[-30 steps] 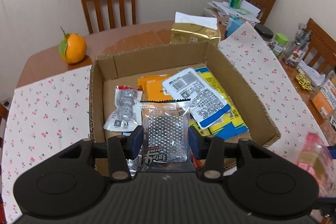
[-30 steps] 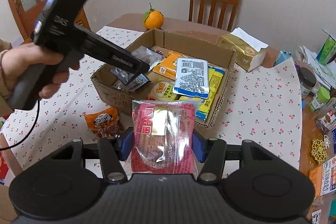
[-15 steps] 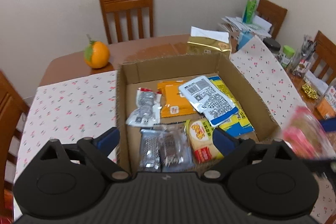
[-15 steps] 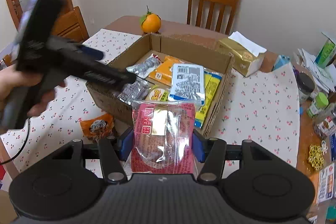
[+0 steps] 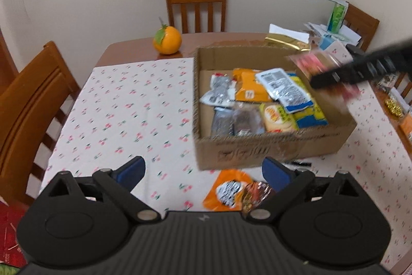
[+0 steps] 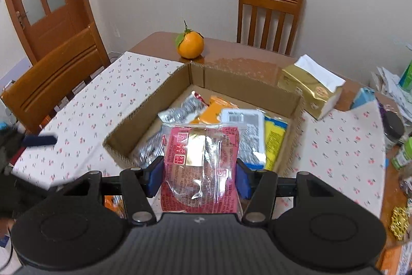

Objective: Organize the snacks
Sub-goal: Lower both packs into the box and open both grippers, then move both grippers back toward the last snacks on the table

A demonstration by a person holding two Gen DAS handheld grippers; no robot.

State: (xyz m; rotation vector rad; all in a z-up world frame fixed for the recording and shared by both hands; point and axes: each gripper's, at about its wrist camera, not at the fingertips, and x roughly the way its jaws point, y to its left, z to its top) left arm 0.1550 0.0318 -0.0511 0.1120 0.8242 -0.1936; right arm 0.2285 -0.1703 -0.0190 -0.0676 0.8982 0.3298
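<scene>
One orange packet (image 5: 228,191), left view only

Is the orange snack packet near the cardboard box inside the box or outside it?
Outside. The orange snack packet lies on the cherry-print tablecloth, in front of the cardboard box and below its near wall.

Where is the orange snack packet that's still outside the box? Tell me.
In the left wrist view the orange snack packet lies on the cherry-print tablecloth, just in front of the cardboard box and beside the open left gripper's right finger.
</scene>
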